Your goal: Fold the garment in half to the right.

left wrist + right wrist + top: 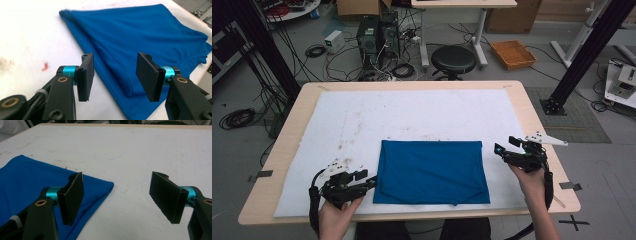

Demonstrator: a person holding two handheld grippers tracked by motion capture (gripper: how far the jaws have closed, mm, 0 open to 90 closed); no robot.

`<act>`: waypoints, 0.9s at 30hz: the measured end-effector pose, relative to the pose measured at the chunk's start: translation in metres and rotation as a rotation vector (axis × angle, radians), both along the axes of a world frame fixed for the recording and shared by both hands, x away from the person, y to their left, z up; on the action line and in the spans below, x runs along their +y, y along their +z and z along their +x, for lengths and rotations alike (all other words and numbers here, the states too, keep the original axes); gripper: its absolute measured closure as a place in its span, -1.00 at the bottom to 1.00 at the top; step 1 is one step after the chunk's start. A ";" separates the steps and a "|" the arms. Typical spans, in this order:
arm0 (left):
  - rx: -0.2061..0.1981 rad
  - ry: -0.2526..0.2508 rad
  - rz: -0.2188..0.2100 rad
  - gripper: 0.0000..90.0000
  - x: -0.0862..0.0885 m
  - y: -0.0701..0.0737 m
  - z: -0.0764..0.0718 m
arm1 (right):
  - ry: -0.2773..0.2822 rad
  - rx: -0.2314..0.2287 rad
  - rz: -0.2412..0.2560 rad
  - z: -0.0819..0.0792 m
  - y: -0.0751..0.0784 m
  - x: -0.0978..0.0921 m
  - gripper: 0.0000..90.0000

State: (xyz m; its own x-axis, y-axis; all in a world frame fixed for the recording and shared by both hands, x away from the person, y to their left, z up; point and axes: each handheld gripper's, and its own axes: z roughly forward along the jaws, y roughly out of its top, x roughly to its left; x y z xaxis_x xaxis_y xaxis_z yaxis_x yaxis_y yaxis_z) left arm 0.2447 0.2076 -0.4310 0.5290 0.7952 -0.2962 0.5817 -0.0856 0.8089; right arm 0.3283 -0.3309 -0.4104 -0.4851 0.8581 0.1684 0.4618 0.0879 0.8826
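— Blue T-shirt (432, 171), folded into a neat rectangle, lying flat on the white mat (362, 115), toward the near edge of the wooden table (532, 107). Neckline along the shirt's near edge.

— And the left gripper (371, 181)?

— Down at the shirt's near left corner, jaws spread wide, nothing between them. Seen in the left gripper view (113, 75), hovering right over the shirt's folded edge, one jaw over bare mat, the other over blue fabric. Touching or not: cannot tell.

— Right gripper (507, 148)?

— Off the shirt's far right corner, just beside it, also released, jaws well apart. From the right gripper view (117, 197), the shirt's corner (50, 187) lying behind the left-hand jaw, bare mat in the gap and past the other jaw.

— Anything else around the shirt?

— Faint brown smudges on the mat beyond its far edge. Further back, past the table, a black round stool (453, 59) on the floor and an orange tray (513, 54).
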 end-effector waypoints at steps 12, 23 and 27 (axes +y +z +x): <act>0.114 0.059 0.006 0.16 -0.008 -0.017 -0.007 | 0.018 -0.001 -0.013 0.001 -0.001 0.006 -0.39; 0.130 0.071 -0.035 0.18 -0.021 -0.023 -0.009 | 0.040 -0.006 -0.019 0.001 0.000 0.014 -0.39; 0.125 0.070 -0.028 0.20 -0.026 -0.023 -0.009 | 0.065 -0.012 -0.022 0.002 0.002 0.024 -0.39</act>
